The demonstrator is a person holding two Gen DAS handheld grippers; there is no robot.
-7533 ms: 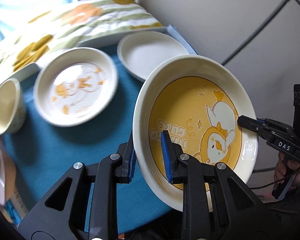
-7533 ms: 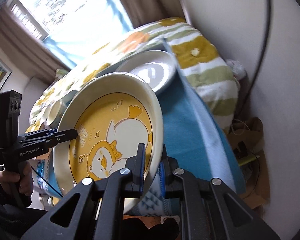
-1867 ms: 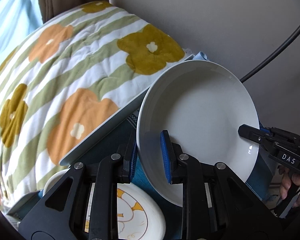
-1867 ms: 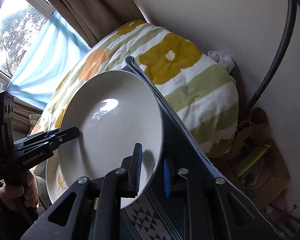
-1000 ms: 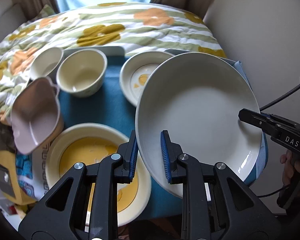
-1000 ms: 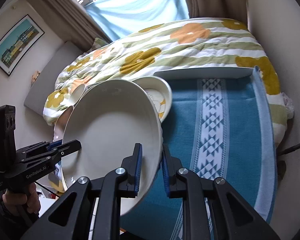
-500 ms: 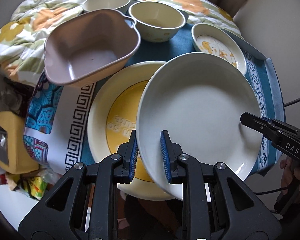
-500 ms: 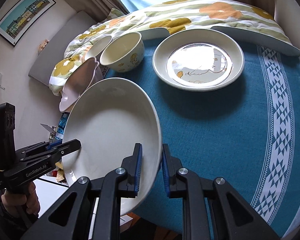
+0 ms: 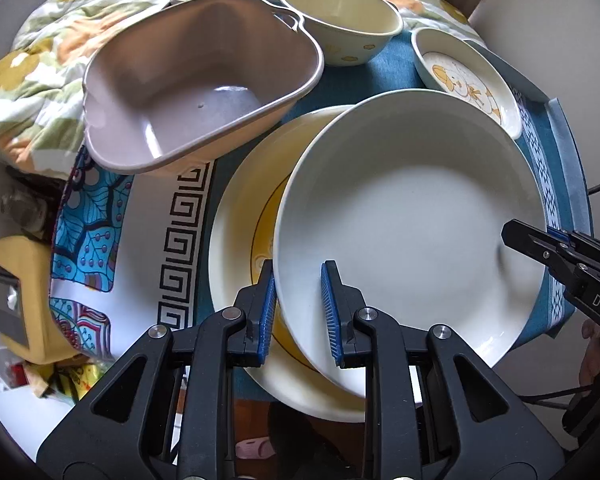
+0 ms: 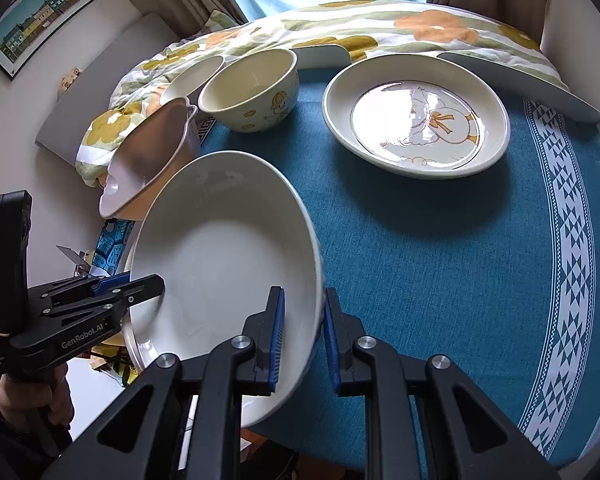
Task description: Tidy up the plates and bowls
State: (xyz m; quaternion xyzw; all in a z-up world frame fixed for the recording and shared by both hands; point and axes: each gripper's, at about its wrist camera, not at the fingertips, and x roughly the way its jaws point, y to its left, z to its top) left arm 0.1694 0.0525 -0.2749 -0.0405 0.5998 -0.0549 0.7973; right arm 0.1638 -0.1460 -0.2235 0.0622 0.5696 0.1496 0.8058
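My left gripper [image 9: 298, 312] and right gripper [image 10: 303, 332] each have their jaws clamped on opposite rims of a plain white plate [image 9: 412, 220]. Its hollow faces up, tilted, held just above the yellow plate [image 9: 240, 216] on the blue-clothed desk [image 10: 440, 248]. A round plate, it has no long axis.

Plain white ceramic plate [image 9: 412, 216] centre frame above the yellow cartoon plate [image 9: 240, 216], mauve plastic handled bowl [image 9: 196, 92] upper left, cream ceramic bowl [image 9: 340, 20] top centre, duck-printed shallow plate [image 9: 464, 80] upper right on the teal woven cloth [image 10: 440, 248].
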